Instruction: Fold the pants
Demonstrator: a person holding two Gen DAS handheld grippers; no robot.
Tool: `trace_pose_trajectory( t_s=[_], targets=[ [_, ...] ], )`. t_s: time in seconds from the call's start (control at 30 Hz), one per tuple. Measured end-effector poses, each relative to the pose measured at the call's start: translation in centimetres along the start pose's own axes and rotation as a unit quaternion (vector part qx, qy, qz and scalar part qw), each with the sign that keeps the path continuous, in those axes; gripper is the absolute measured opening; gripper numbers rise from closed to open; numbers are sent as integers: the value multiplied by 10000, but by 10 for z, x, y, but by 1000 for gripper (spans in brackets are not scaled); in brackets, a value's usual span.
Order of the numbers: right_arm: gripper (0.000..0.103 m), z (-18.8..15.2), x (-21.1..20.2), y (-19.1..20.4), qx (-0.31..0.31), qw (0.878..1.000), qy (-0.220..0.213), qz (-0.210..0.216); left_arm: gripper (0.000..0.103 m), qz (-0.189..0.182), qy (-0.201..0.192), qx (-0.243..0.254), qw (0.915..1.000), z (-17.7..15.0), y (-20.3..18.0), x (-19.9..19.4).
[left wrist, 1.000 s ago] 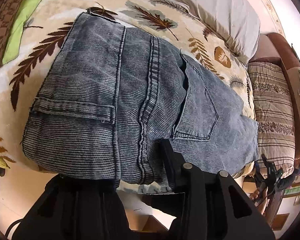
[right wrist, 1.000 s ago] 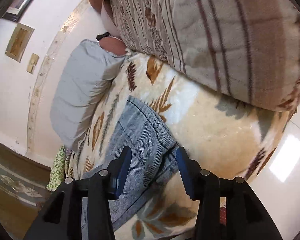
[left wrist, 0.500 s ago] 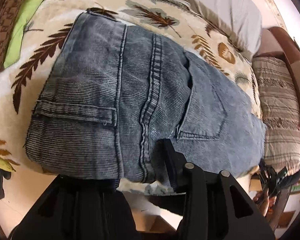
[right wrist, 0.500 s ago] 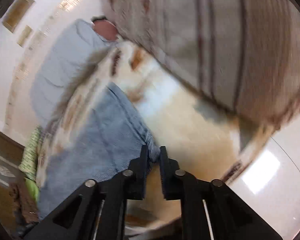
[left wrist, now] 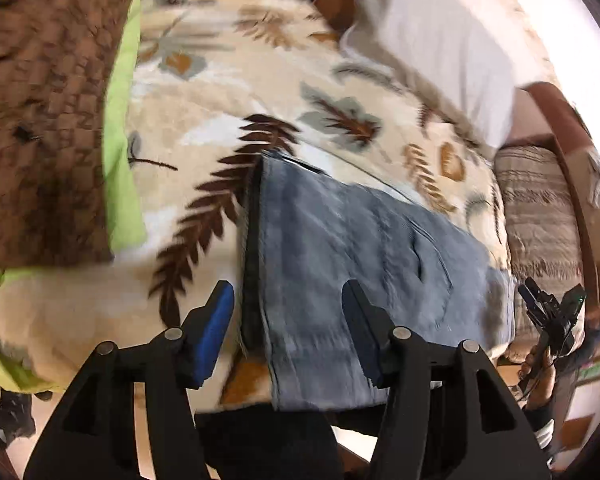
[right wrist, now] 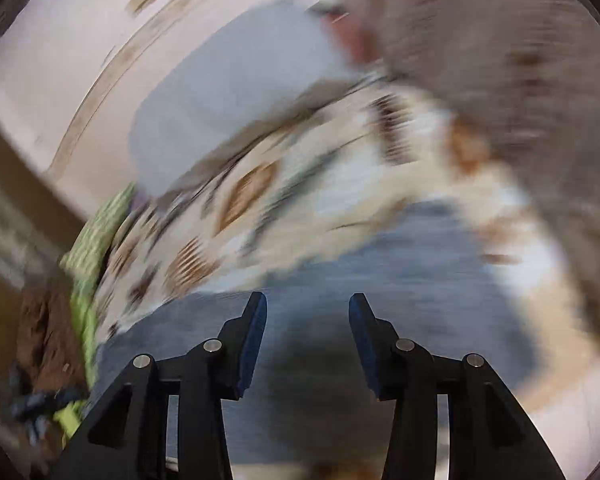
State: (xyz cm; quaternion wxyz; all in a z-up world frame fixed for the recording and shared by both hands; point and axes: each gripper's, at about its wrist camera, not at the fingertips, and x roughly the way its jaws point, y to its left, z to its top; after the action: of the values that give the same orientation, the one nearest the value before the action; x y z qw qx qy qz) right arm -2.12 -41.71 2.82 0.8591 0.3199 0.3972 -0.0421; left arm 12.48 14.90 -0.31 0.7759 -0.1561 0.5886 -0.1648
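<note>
Both the left gripper (left wrist: 287, 304) and right gripper (right wrist: 308, 312) hover spread wide, empty, above the folded blue-grey denim pants (left wrist: 352, 264) on the cream leaf-patterned blanket (left wrist: 227, 96).

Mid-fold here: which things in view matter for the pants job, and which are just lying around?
Job:
jeans
left gripper, open
right gripper, open
leaf-print blanket they lie on

Lying about:
white pillow
striped cushion
brown blanket

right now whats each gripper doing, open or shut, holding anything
Left gripper: open, holding nothing, above the folded jeans.
Right gripper: open, holding nothing, over the jeans; that view is blurred.
</note>
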Motion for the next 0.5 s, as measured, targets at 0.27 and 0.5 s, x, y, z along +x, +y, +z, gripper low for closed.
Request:
trace_pose_trajectory(
  t_s=[0.27,0.5],
  targets=[
    [56,33,164,116,-905,9833,1511,450,55,-703,763,-587,9929,41,24,57],
    [56,7,236,148,-1350,9359,3090,1020,67,-1331,869,-455,9862,43,24,59]
  ],
)
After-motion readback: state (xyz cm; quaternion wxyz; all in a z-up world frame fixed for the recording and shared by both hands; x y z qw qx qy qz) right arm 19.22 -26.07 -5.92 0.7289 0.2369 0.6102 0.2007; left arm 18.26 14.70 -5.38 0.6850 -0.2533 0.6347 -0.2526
